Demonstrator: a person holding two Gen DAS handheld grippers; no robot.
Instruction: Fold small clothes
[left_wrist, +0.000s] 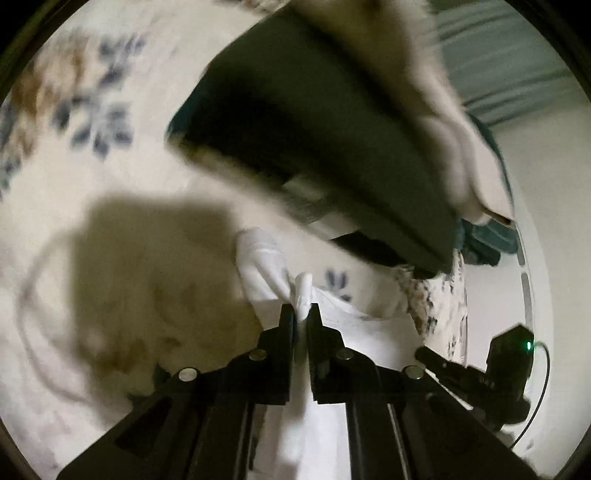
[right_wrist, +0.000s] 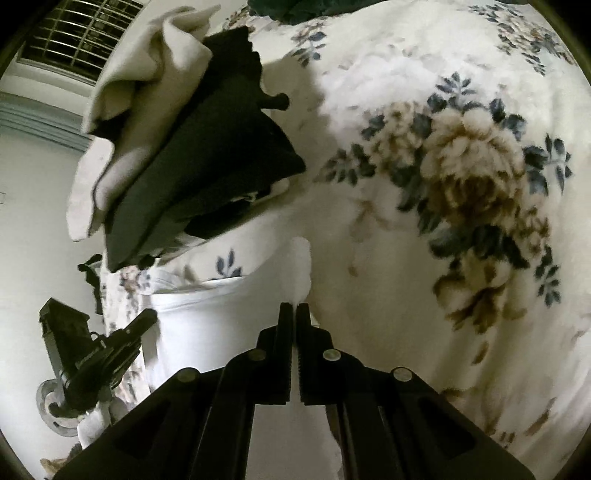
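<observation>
1. A white garment (left_wrist: 334, 321) is seen stretched between the two grippers, held up over a floral blanket (right_wrist: 461, 177) of cream ground with blue leaves and brown blooms

2. The left gripper (left_wrist: 303, 314) is observed with its jaws drawn nearly together on a bunched fold of the white garment; a twist of cloth is pinched between the fingertips and stands up above them, and the rest is seen passing down between the fingers

3. The right gripper (right_wrist: 294, 308) is observed with its jaws almost closed on another edge of the same garment (right_wrist: 207, 325); a narrow white tuft is seen rising from the tips

4. In the right wrist view the left gripper (right_wrist: 146, 319) is seen at the far lower left, at the opposite end of the garment's upper hem; in the left wrist view the right gripper (left_wrist: 424, 352) is seen at the lower right

5. A stack of folded clothes (right_wrist: 192, 158), dark fabric with a cream piece (right_wrist: 147, 74) against it, is noted on the blanket beyond the garment; the same stack (left_wrist: 314, 129) fills the upper middle of the left wrist view, blurred

6. A barred window (right_wrist: 77, 33) is noted at the upper left of the right wrist view
</observation>
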